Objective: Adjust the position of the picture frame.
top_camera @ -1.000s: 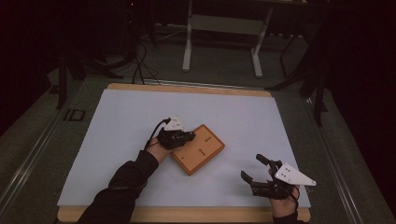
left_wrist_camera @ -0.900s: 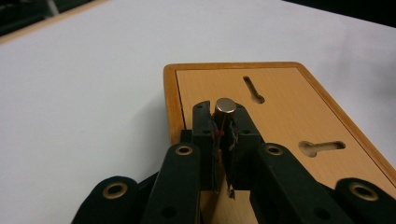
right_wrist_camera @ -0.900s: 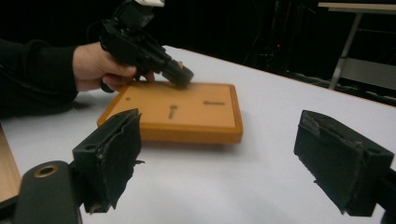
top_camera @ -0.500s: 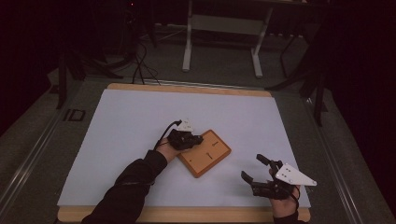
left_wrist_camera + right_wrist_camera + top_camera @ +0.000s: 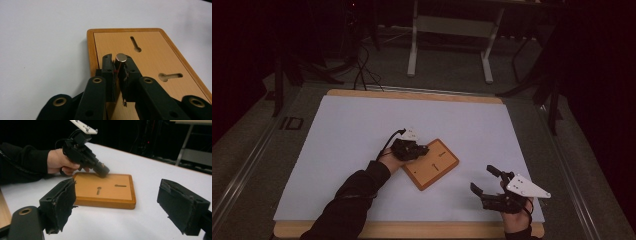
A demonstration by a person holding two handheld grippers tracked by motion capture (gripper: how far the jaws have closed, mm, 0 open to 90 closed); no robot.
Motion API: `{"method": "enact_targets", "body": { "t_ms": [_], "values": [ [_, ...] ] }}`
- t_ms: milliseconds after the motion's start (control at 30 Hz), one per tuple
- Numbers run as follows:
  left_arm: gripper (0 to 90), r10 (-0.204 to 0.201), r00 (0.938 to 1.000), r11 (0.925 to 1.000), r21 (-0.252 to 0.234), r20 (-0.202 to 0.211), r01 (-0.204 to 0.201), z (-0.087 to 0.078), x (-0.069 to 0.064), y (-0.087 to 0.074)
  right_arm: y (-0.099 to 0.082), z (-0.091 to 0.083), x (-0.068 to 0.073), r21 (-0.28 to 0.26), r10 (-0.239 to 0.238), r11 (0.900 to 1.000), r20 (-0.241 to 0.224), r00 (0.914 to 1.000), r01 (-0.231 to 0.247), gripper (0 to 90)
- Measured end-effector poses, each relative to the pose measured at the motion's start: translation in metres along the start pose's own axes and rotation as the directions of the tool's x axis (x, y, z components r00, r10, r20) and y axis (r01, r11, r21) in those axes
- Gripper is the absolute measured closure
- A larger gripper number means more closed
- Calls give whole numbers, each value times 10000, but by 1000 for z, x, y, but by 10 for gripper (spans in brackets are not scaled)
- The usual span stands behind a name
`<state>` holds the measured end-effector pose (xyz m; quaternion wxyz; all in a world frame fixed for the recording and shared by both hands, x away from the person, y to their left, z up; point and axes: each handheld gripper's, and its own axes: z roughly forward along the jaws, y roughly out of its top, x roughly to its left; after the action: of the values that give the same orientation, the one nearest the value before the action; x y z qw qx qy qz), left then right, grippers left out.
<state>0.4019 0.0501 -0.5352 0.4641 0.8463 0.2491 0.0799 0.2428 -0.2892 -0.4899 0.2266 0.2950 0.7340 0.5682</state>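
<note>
High view, left gripper: the left gripper [image 5: 418, 150] sat over the near-left corner of the wooden board [image 5: 438, 167], reaching in from the person's side, likely so the pin could be carried straight to a slot.
Left gripper view, grip: the jaws were closed on a small metal pin [image 5: 121, 58], its round flat head just above the pads [image 5: 109, 71]; holding it by the shank left the head free, which would suit dropping it into a keyhole.
Pin's place: above the board's left edge, short of both slots and not yet in either one.
Board: it lay flat on the white table sheet [image 5: 342, 130], turned at an angle to the table's edges, probably from handling rather than by design.
Slots: the far keyhole slot [image 5: 135, 44] and the near keyhole slot [image 5: 170, 76] were both empty; each had a round end wide enough, I judge, to take the pin's head.
Right gripper: the right gripper [image 5: 486, 183] rested near the table's front edge, well apart from the board, jaws wide apart and holding nothing, apparently kept out of the way.
Right gripper view, angle: the left gripper [image 5: 101, 171] tilted down toward the board [image 5: 110, 191], seemingly for a steep approach.
</note>
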Motion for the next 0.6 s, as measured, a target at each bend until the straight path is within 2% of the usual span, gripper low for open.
{"method": "enact_targets", "body": {
  "t_ms": [67, 133, 233, 333, 467, 567, 600],
  "values": [
    [799, -125, 9999, 9999, -84, 84, 125, -4, 0, 0, 1, 0, 1, 52, -10, 10000, 49, 10000, 9, 149],
    [779, -60, 10000, 9999, -100, 38, 60, -9, -1, -1, 2, 2, 3, 305, -130, 9995, 36, 9999, 129, 136],
    [761, -175, 9998, 9994, -312, -49, 173, -20, -1, -3, 2, 4, 6, 456, -193, 9988, 79, 9998, 190, 136],
    [753, -137, 9998, 9989, -458, -146, 131, -33, -4, -4, 3, 6, 7, 512, -256, 9984, -18, 9997, 257, 130],
    [705, -239, 9995, 9966, -795, -215, 221, -55, -10, -5, 7, 9, 8, 213, -336, 9992, -188, 9993, 340, 115],
    [702, -141, 9994, 9947, -1020, -308, 109, -74, -16, -7, 10, 13, 9, 570, -371, 9977, -43, 9993, 373, 116],
    [680, -128, 9991, 9943, -1065, -394, 86, -80, -17, -7, 11, 14, 9, 587, -207, 9981, -31, 9998, 208, 116]
  ]
}}
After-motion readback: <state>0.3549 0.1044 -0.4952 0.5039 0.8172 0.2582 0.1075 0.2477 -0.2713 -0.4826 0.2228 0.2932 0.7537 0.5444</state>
